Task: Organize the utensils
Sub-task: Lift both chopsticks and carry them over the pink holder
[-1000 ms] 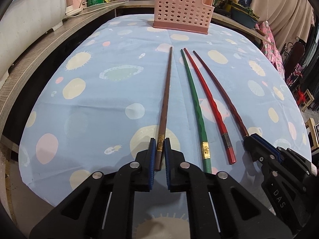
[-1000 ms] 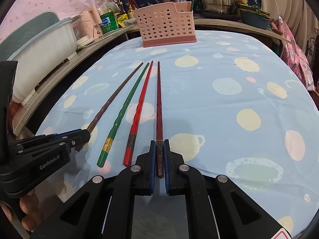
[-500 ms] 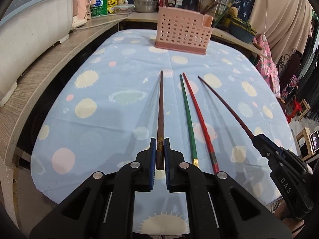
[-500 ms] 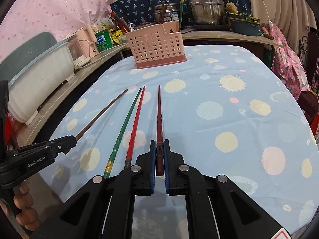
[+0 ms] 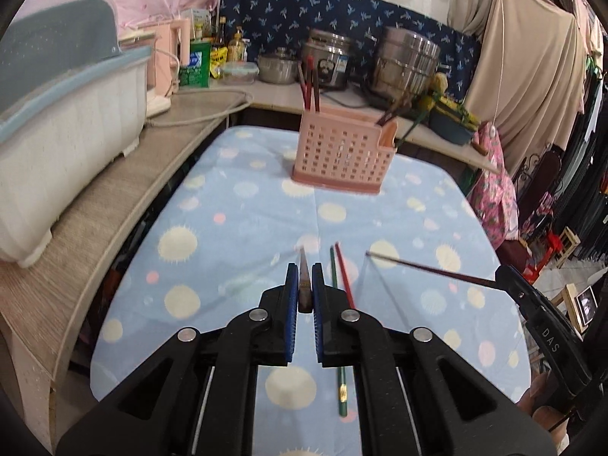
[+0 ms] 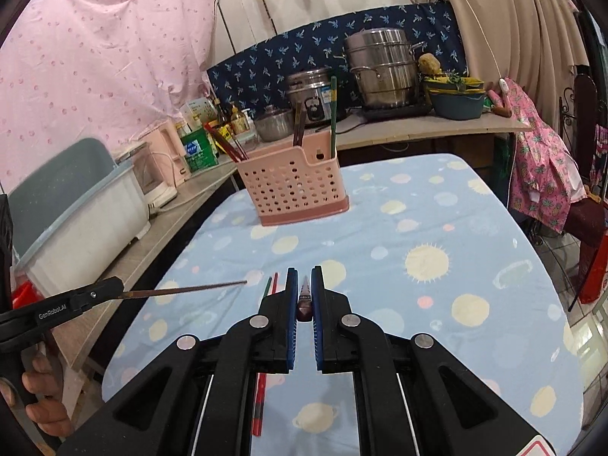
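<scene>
My left gripper is shut on a brown chopstick, lifted off the table and pointing forward. My right gripper is shut on a dark red chopstick, also lifted; it shows at the right of the left wrist view. The brown chopstick shows at the left of the right wrist view. A green chopstick and a red chopstick lie on the blue spotted tablecloth below the grippers. A pink perforated utensil basket stands at the far end with several chopsticks in it.
A white and blue dish bin sits on the wooden counter to the left. Steel pots, bottles and a pink kettle stand on the back counter. A pink floral cloth hangs at the right.
Both grippers have risen from the table, each lifting its chopstick clear and levelling it forward. The green and red chopsticks stayed on the cloth.
</scene>
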Tool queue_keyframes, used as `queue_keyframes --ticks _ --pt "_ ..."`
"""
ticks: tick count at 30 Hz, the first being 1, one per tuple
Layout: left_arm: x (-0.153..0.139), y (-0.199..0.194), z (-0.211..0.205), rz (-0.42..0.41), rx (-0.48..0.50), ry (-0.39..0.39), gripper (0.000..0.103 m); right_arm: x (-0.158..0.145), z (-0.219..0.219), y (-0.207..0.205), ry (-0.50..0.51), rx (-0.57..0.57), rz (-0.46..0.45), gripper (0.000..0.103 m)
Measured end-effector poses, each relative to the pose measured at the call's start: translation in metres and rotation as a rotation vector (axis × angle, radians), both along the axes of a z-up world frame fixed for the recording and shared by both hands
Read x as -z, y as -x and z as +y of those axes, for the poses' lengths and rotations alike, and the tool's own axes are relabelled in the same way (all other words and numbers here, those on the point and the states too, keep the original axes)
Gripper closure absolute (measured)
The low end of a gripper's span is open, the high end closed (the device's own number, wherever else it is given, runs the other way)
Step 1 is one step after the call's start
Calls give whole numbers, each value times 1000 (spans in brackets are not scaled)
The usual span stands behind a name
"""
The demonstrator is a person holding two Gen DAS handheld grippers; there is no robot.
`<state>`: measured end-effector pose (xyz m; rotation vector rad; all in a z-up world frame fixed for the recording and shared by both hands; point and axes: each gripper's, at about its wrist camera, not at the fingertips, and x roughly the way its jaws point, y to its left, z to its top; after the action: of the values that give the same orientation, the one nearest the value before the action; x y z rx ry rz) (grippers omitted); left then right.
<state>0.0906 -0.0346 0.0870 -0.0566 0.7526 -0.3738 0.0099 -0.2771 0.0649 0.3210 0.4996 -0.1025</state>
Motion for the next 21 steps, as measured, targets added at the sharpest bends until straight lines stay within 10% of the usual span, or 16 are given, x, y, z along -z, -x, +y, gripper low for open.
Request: queue_keyframes --ticks 21 --pt "-106 -93 -41 -143 -2 55 96 -95 -35 -85 -24 -26 -152 96"
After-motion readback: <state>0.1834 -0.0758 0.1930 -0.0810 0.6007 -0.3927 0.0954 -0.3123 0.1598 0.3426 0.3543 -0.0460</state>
